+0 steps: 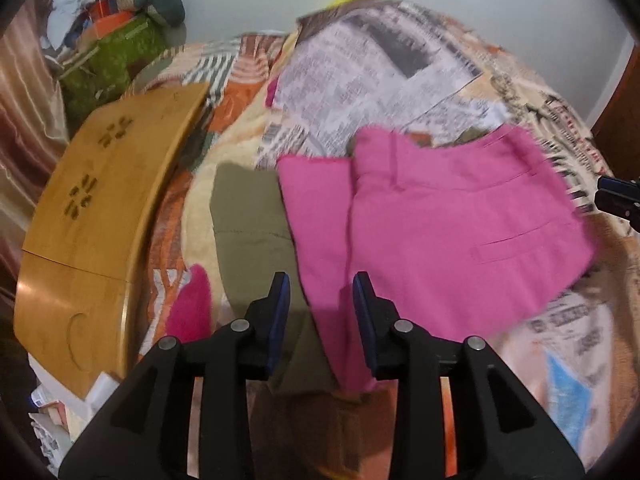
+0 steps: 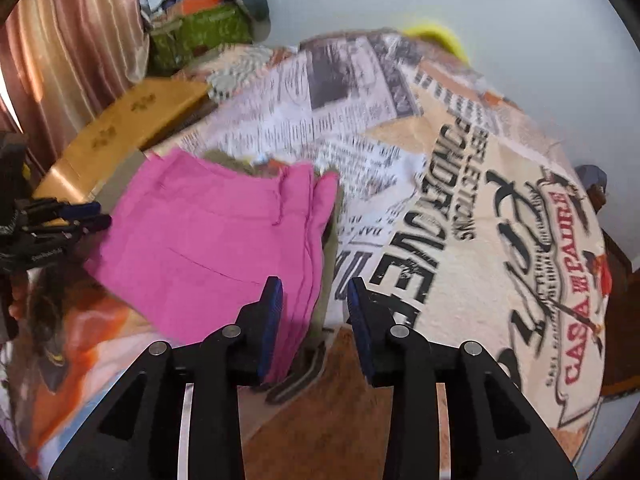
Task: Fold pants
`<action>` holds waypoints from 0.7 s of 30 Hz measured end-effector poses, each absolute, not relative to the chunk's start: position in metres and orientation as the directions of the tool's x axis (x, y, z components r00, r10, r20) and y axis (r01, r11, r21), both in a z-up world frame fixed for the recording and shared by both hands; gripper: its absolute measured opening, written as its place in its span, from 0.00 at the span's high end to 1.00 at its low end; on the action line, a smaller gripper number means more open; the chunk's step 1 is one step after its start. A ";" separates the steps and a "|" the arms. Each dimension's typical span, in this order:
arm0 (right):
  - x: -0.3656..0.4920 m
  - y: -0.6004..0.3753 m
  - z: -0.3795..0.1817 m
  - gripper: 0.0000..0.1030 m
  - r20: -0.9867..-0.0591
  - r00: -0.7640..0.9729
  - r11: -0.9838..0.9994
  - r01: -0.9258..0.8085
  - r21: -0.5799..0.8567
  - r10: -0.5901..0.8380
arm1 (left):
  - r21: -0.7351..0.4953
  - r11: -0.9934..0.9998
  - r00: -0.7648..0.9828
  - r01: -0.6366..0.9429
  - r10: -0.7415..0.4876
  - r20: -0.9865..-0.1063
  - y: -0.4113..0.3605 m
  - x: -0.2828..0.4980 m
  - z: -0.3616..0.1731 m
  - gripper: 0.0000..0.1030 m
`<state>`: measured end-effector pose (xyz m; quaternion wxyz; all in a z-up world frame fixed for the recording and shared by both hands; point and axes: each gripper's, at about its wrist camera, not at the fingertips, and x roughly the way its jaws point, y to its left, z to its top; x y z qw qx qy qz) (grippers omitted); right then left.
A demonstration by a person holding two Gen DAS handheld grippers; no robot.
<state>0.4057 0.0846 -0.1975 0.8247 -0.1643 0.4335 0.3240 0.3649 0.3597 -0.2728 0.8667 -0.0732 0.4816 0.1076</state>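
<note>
Folded pink cotton pants [image 1: 432,220] lie flat on the bed, on a newspaper-print bedspread [image 2: 460,184], partly over an olive-green garment [image 1: 252,216]. My left gripper [image 1: 320,284] hangs above the bundle's near left edge, fingers [image 1: 280,300] spread apart with nothing between them; the pink cloth runs ahead and off to the right from there. My right gripper [image 2: 312,288] sits over the opposite side, where the layered edges stack, fingers [image 2: 272,304] likewise parted and empty, the pants lying ahead and to its left. So the bundle lies between my two hands, its longer side running hand to hand, each about equally near its own edge. Judgement: any further fold would pivot across that axis, and the olive cloth underneath could get pinched along with the pink. A bamboo lap tray [image 1: 100,208] sits left of the pants, apart from them; a magenta scrap [image 1: 190,304] lies nearer. Motion blur softens the far details.
</note>
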 end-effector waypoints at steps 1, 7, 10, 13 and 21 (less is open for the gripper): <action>0.401 0.082 -0.188 0.70 -0.808 0.426 0.735 -0.678 0.014 0.408 | -0.026 0.967 0.529 -0.253 0.116 -0.841 0.356 0.360 -0.261 0.68; 0.355 0.059 -0.111 0.70 -0.682 0.519 0.727 -0.686 0.029 0.516 | -0.066 0.973 0.655 -0.220 0.097 -0.750 0.323 0.314 -0.170 0.68; 0.318 0.045 -0.070 0.70 -0.598 0.560 0.717 -0.697 0.034 0.573 | -0.084 0.976 0.735 -0.199 0.092 -0.672 0.300 0.276 -0.118 0.68; 0.284 0.033 -0.039 0.70 -0.520 0.595 0.713 -0.700 0.039 0.613 | -0.059 0.980 0.798 -0.191 0.120 -0.590 0.273 0.238 -0.072 0.68; 0.168 -0.006 0.023 0.71 -0.273 0.648 0.678 -0.734 0.027 0.712 | -0.021 0.979 0.927 -0.202 0.185 -0.326 0.204 0.119 0.012 0.68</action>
